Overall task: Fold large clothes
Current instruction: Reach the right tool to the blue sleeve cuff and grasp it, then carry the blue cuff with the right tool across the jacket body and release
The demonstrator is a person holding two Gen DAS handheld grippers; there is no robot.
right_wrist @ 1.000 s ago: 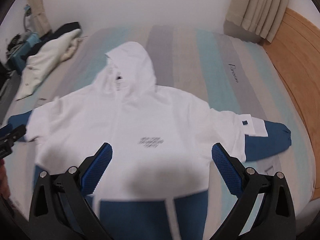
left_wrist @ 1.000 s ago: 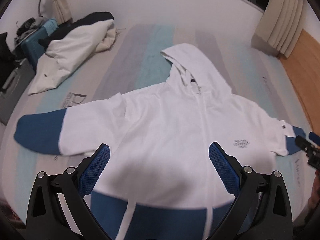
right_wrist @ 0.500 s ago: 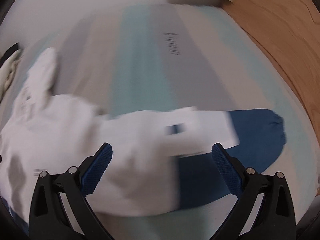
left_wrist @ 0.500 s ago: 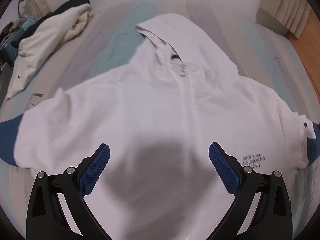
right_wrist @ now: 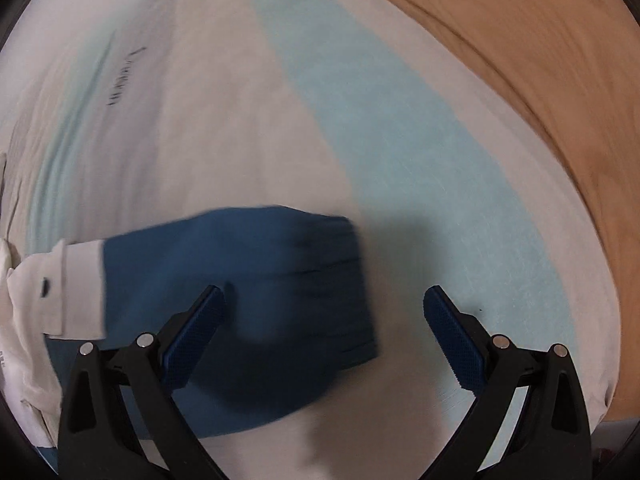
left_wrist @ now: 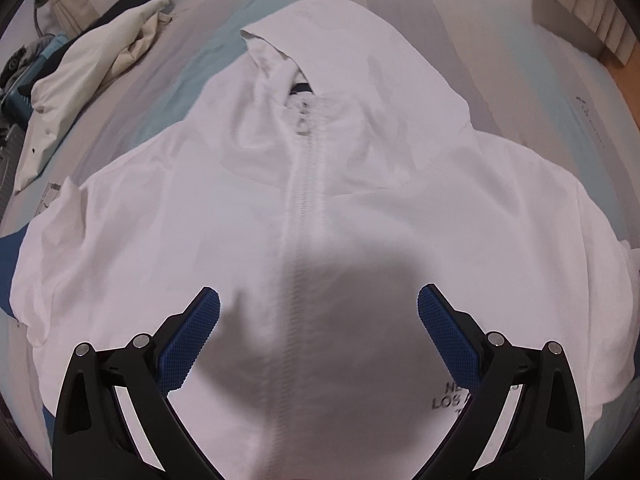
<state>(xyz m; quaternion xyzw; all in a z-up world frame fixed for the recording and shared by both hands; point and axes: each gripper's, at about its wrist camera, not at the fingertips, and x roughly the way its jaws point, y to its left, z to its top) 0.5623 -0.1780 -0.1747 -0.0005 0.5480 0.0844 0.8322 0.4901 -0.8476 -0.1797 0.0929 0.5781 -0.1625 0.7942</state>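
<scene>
Since the earlier frames, we have brought both grippers closer over the white hoodie (left_wrist: 224,216), which lies front up, zipper (left_wrist: 302,200) closed, on the striped bed (right_wrist: 360,128). Our right gripper (right_wrist: 324,310), jaws apart and empty, now hangs over the blue sleeve cuff (right_wrist: 248,264); our left gripper (left_wrist: 319,310), likewise spread, over the chest. Other clothes (left_wrist: 92,60) lie heaped beyond.

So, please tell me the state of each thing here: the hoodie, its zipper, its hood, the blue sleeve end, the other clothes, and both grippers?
hoodie: spread flat, front up
zipper: closed
hood: lying flat
blue sleeve end: stretched out, unfolded
pile of clothes: crumpled
left gripper: open, empty
right gripper: open, empty
</scene>
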